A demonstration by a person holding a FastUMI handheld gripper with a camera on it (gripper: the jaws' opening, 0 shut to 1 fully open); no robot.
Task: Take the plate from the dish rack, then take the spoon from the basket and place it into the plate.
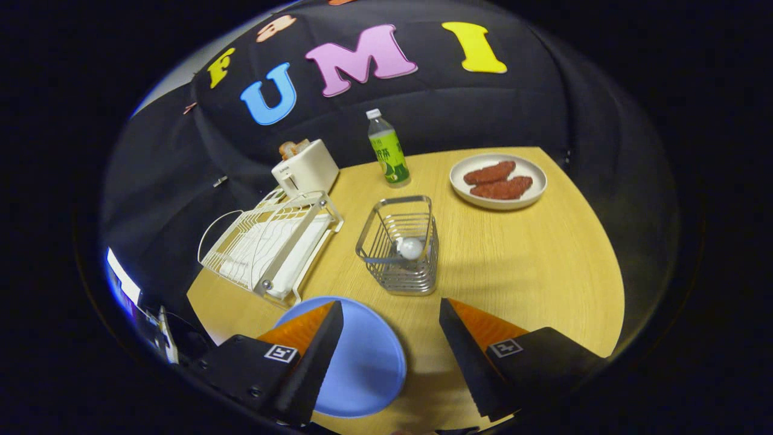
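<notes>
Fingers (391,338) spread and holding nothing, you have the plate (362,362) lying flat on the counter (513,260) out of the rack (266,244), partly under one finger, so go for the spoon (410,248) standing in the basket (401,244) just ahead.

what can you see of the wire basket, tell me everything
The wire basket is a small, silvery metal holder, roughly square with rounded corners, made of horizontal wires under a thicker top rim. It stands upright on the wooden table, just beyond the open claw, apart from its fingers. A white spoon rests inside it, bowl end up. The dish rack sits beside it, the green bottle behind, the blue plate nearer the claw. Nothing outside touches it.
</notes>
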